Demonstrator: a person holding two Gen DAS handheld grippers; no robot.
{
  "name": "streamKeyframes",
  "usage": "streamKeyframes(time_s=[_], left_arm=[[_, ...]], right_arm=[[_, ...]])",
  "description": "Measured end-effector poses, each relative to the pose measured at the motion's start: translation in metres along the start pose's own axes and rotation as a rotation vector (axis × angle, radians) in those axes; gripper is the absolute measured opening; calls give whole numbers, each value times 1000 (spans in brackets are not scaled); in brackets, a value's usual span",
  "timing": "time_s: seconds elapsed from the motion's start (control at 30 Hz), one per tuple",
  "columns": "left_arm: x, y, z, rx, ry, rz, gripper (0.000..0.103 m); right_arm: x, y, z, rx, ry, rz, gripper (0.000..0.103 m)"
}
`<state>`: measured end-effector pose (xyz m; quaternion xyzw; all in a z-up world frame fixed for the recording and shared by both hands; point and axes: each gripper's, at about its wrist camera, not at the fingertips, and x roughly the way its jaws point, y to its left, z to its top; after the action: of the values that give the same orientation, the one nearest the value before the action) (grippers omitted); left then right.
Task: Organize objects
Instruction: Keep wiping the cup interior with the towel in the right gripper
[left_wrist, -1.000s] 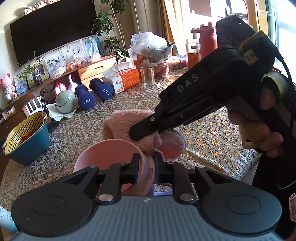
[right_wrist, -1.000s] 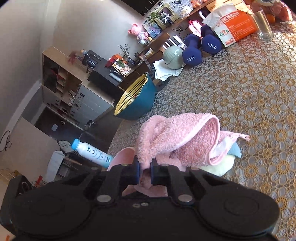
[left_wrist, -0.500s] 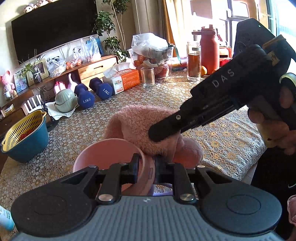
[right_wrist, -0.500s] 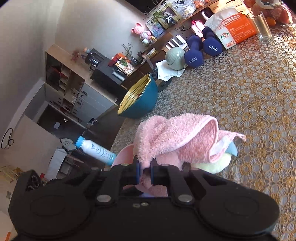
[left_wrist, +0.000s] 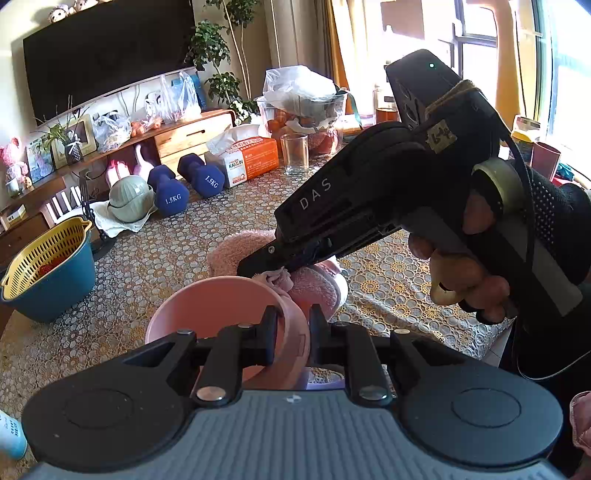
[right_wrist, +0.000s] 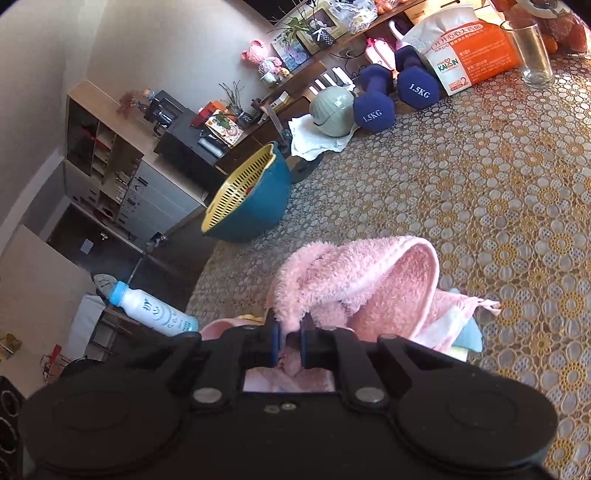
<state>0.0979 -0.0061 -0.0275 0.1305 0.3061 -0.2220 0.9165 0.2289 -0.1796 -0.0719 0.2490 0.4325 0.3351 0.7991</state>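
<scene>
My left gripper (left_wrist: 292, 339) is shut on the near rim of a pink bowl (left_wrist: 207, 306) and holds it at the table's front edge. My right gripper (right_wrist: 290, 341) is shut on a fold of a fluffy pink towel (right_wrist: 354, 280). In the left wrist view the right gripper (left_wrist: 258, 267) pinches the towel (left_wrist: 314, 284) just past the bowl's far rim. The towel lies bunched on the lace tablecloth (right_wrist: 480, 184), with pale blue and yellow cloth (right_wrist: 469, 336) under it.
A blue basin with a yellow strainer (left_wrist: 48, 266) stands at the left. Two blue dumbbells (left_wrist: 184, 184), a green bowl (left_wrist: 129, 197), an orange tissue box (left_wrist: 251, 158), a glass (left_wrist: 294, 153) and a bag-filled bowl (left_wrist: 306, 110) stand at the back. A white bottle (right_wrist: 155, 312) lies near the left edge.
My right gripper has come down and toward the bowl with the towel, after lifting it slightly half a second ago. The left gripper and the bowl have stayed in place.
</scene>
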Motion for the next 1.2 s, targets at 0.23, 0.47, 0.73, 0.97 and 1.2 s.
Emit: streamKeyframes(time_s=[0.23,0.47,0.73,0.97,1.2], left_arm=[[0,-1,0,1,0,1,17],[1,-1,1,3,2,8,17],[1,2,0,-6,0,3,17],[1,2,1,-11,-1,-5,18],[2,2,2,-15,0,-7,18]], right_arm=[[-36,-4,-6,36,-16,78,9],[-47,4,-28,24,14,87,10],[-19,13,-6,-24,-3,26,9],[-8,3,0,-21,-16,-17,9],[-50,9,-22,-60,29,52,9]])
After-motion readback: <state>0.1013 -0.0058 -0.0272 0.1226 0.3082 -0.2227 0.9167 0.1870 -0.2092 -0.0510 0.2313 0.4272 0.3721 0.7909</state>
